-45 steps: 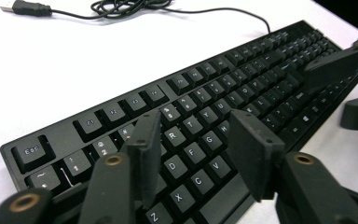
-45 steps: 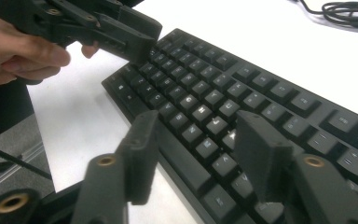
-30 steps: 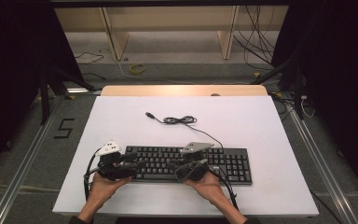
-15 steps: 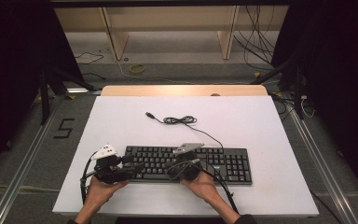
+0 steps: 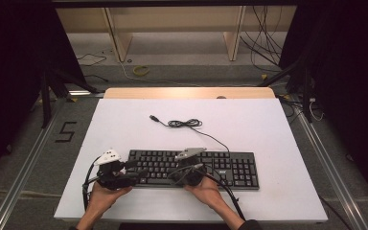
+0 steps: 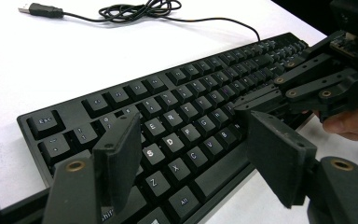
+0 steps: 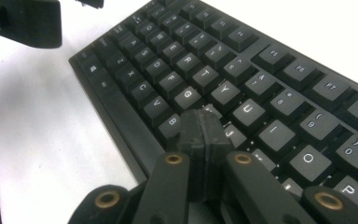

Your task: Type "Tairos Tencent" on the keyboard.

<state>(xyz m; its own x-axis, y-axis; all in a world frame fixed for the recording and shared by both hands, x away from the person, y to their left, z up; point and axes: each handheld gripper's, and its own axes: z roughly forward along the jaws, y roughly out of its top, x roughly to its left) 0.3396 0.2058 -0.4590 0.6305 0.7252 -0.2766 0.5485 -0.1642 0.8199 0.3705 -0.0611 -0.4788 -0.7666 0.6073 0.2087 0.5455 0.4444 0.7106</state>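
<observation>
Two grippers sit at the lower middle of the high view, both at the front edge of the keyboard (image 5: 194,167), which lies flat on the white table (image 5: 278,129) in the lower half of the frame. Your left gripper (image 5: 129,172) is at the keyboard's left end, low and left of centre, its jaws spread wide and holding nothing; in the left gripper view (image 6: 191,158) the two black jaws stand apart over the S, D, X and C keys. Your right gripper (image 5: 172,171) is near the middle of the keyboard, its jaws pressed fully together with nothing between them; in the right gripper view (image 7: 201,140) the closed tips are at the H key, just below G and Y, though you cannot tell whether they touch it. In the left gripper view that same closed gripper reaches in from the right edge of the frame toward the keys, with your fingers (image 6: 349,123) behind it. Your left hand (image 5: 106,195) and right hand (image 5: 206,188) come in from the bottom of the high view. The cable (image 5: 184,123) runs from the keyboard's back edge to a loose coil above centre, and its plug (image 5: 153,118) lies on the table to the upper left of that coil.
</observation>
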